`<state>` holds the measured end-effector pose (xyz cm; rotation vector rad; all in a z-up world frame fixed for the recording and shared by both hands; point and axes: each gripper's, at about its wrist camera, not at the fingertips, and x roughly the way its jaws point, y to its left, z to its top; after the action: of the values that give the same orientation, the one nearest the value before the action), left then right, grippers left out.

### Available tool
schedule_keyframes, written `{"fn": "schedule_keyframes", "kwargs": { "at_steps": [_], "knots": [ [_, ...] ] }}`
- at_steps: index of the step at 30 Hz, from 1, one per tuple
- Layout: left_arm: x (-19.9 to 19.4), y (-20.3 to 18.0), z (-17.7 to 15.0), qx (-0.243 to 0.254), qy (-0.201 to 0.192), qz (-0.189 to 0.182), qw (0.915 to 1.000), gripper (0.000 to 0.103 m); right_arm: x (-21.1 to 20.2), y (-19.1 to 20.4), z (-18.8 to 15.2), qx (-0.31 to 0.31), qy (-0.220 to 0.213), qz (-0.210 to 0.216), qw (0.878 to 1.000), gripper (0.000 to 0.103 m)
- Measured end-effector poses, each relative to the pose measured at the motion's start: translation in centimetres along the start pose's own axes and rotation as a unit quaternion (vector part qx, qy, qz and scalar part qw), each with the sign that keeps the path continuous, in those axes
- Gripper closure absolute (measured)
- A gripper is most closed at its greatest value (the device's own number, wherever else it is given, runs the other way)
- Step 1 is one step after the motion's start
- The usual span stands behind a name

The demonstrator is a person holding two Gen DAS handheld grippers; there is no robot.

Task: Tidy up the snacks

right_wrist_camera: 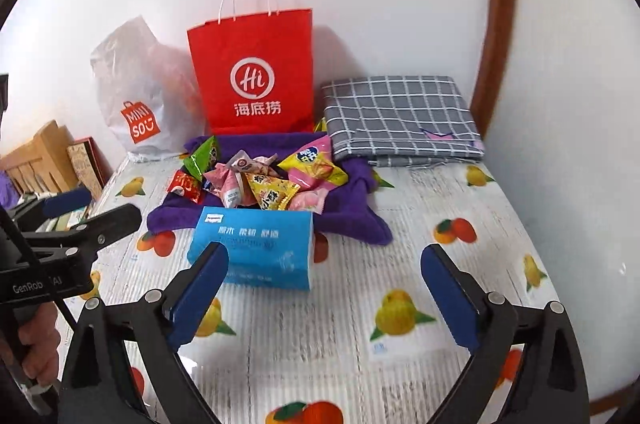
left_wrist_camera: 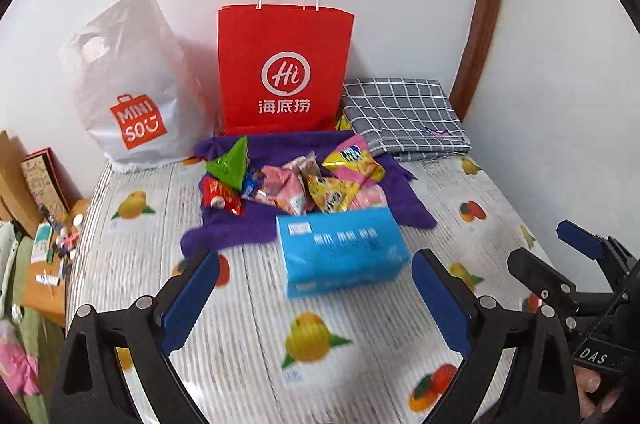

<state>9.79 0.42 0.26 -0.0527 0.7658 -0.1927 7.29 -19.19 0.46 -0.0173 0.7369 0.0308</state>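
Nearest us, both grippers hang over the table's front edge w/ nothing between the fingers: left gripper (left_wrist_camera: 316, 288) spread wide, right gripper (right_wrist_camera: 324, 280) likewise released.

Just past them, approx mid-table, a blue tissue box (left_wrist_camera: 340, 252) lies flat on the fruit-print tablecloth (left_wrist_camera: 248, 324), touching the front edge of a purple towel (left_wrist_camera: 240, 224).

On that towel sits the snack pile (left_wrist_camera: 296, 184): green triangular pack (left_wrist_camera: 230, 164), red pack (left_wrist_camera: 220, 198), pink packs, yellow/pink bags, all loose and overlapping, no sorting visible.

Behind it, along the table's back edge vs the wall: white plastic bag (left_wrist_camera: 132, 92) toward the back-left corner, red paper bag (left_wrist_camera: 284, 68) upright at centre, folded grey check cloth (left_wrist_camera: 404, 116) toward the back-right corner. We can't see inside either bag.

Progress, as we judge it: the snacks lie heaped in one spot on the towel, none in a gripper, none seen in a bag. That fits a pile waiting to be sorted, or one already gathered onto the towel as the tidy-up; these views don't settle which.
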Motion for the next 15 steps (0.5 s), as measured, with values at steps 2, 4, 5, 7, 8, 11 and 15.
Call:
{"fn": "schedule_keyframes", "kwargs": {
  "at_steps": [2, 4, 5, 7, 8, 11, 15],
  "knots": [
    [-1.1, -0.7, -0.9, 0.001, -0.004, 0.001, 1.0000, 0.006, -1.1, 0.0, -0.8, -0.001, -0.006, 0.002, 1.000, 0.002],
    [-2.3, -1.3, -1.6, 0.004, -0.010, 0.009, 0.9999, 0.006, -2.6, -0.1, -1.7, 0.002, -0.015, 0.001, 1.000, 0.002],
    [-3.0, -1.7, -2.0, 0.006, -0.014, 0.014, 0.9998, 0.006, -3.0, -0.1, -1.9, 0.002, -0.018, 0.002, 1.000, 0.001],
    [-4.5, -2.2, -2.5, 0.009, -0.026, 0.021, 0.9994, 0.006, -4.5, -0.1, -2.7, -0.002, -0.028, 0.007, 1.000, 0.001],
    [-5.2, -2.4, -2.7, 0.011, -0.033, 0.025, 0.9991, 0.006, -5.0, -0.2, -3.0, -0.001, -0.030, 0.007, 1.000, 0.000],
    [-7.2, -3.1, -3.2, 0.009, -0.052, 0.032, 0.9981, 0.005, -6.7, -0.7, -3.7, 0.011, -0.034, 0.020, 0.999, 0.000],
    [-8.6, -3.9, -3.8, 0.014, -0.059, 0.034, 0.9976, 0.005, -8.4, -0.5, -4.3, 0.005, -0.042, 0.023, 0.999, 0.000]
  ]
}}
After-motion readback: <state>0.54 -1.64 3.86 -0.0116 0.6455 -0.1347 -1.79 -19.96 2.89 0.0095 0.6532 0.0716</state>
